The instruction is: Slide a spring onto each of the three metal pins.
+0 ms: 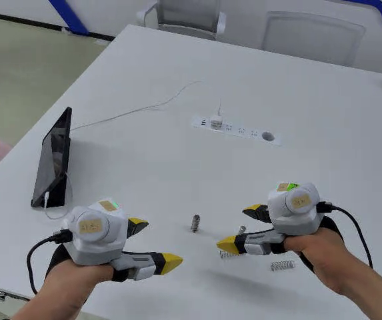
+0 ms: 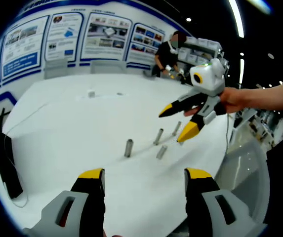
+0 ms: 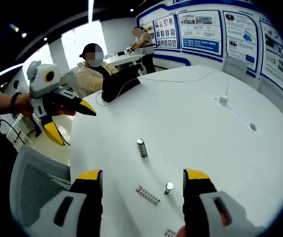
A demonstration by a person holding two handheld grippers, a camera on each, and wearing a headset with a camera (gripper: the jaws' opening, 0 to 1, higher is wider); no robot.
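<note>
1. Gripper states, starting on the left: our left gripper (image 1: 157,243) is released, its jaws spread and empty. It hovers over the tabletop (image 1: 177,133), well to the left of the work.
2. Ahead of it and to its right, between the two grippers, stands the sprung pin (image 1: 195,223). It is upright with a coil round it, so we judge that one done.
3. Next comes the loose spring (image 3: 147,195), lying flat just ahead of our right gripper's tips, towards its left jaw. Its long axis runs slantwise across the gap rather than along the jaws.
4. Just right of that spring the bare pin (image 3: 168,187) stands upright, close ahead of the gap and nearer the right jaw. We cannot tell whether spring and pin touch.
5. Our right gripper (image 1: 237,229) is likewise released and empty, and it is far nearer to both than the left one. We judge the pick is its job: turn to close across the coil, then stand the spring upright over the pin's top.
6. A second spring (image 1: 283,265) lies flat behind the right gripper's tips, beneath its body.
</note>
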